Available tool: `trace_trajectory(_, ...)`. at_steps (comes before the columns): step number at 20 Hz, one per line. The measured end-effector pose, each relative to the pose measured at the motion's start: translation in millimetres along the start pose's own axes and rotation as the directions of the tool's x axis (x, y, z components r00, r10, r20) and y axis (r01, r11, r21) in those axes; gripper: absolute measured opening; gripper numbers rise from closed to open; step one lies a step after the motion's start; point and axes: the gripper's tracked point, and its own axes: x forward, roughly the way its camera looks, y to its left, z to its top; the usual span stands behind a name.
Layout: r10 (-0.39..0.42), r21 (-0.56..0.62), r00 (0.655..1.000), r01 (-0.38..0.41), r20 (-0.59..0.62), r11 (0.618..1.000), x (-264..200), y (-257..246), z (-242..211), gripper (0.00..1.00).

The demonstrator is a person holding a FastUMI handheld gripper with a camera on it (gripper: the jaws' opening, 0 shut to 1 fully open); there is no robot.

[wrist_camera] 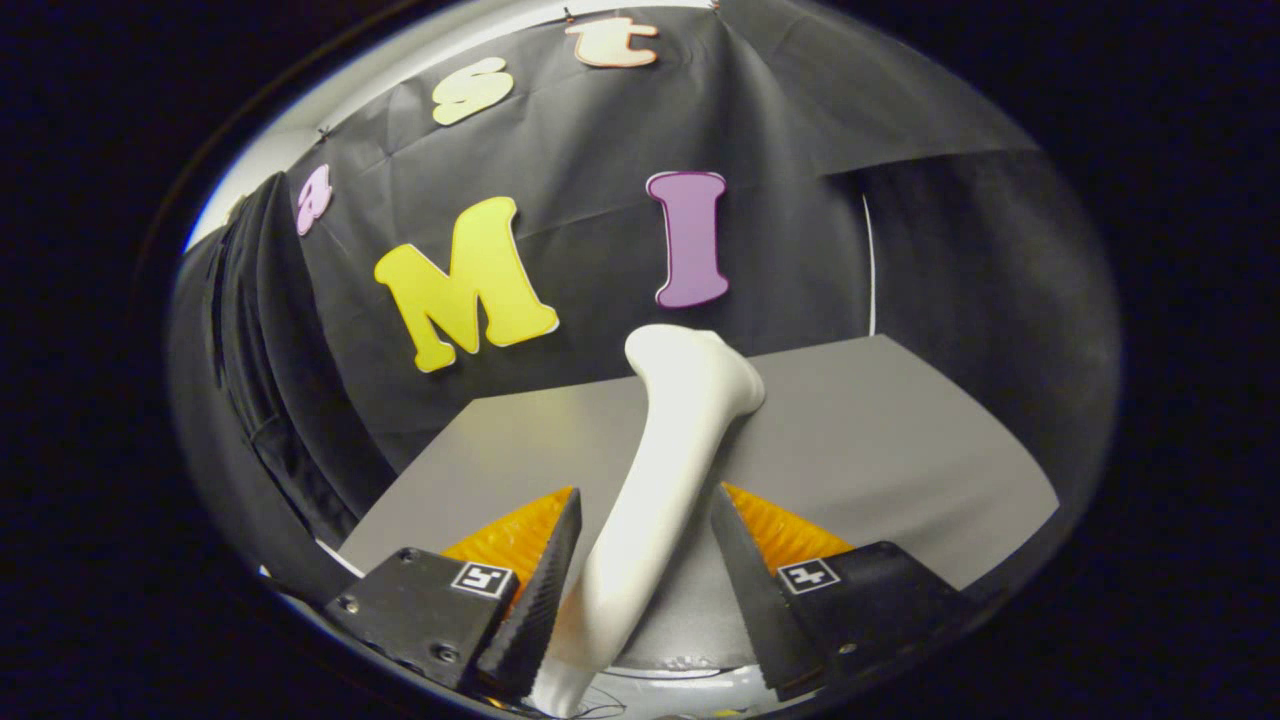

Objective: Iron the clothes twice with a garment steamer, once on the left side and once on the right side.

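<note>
Grey table [900, 430] against black cloth wall [600, 150]

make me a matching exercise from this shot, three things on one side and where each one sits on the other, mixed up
Things:
1. garment steamer
2. dark garment
3. grey table

Places:
A. hanging against the booth wall, off to the left of the fingers
B. between the two fingers of the gripper, handle near them and head beyond
C. spread beneath the steamer, running on beyond the fingers

Pairs: 1-B, 2-A, 3-C
</note>
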Motion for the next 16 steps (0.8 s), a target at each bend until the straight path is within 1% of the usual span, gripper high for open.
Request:
trace_trajectory(1, 0.017, 0.016, 1.0, -0.017, -0.022, 1.0, 5.1, 2.9, -4.3, 0.77)
trace_trajectory(4, 0.024, 0.054, 1.0, -0.024, -0.003, 0.998, 6.5, 0.3, 1.6, 0.67)
trace_trajectory(6, 0.034, 0.078, 0.999, -0.034, 0.004, 0.996, 6.3, 1.2, 2.2, 0.63)
trace_trajectory(8, 0.075, 0.117, 0.997, -0.076, 0.014, 0.99, 10.1, 7.9, 3.7, 0.59)
trace_trajectory(9, 0.096, 0.134, 0.995, -0.097, 0.015, 0.986, 12.4, 12.0, 3.5, 0.55)
trace_trajectory(10, 0.104, 0.149, 0.994, -0.106, 0.018, 0.983, 13.8, 13.7, 4.2, 0.52)
trace_trajectory(11, 0.11, 0.142, 0.994, -0.113, 0.028, 0.983, 11.7, 16.0, 6.2, 0.47)
trace_trajectory(16, 0.123, 0.074, 0.987, -0.131, 0.106, 0.989, -17.7, 28.7, 21.6, 0.38)
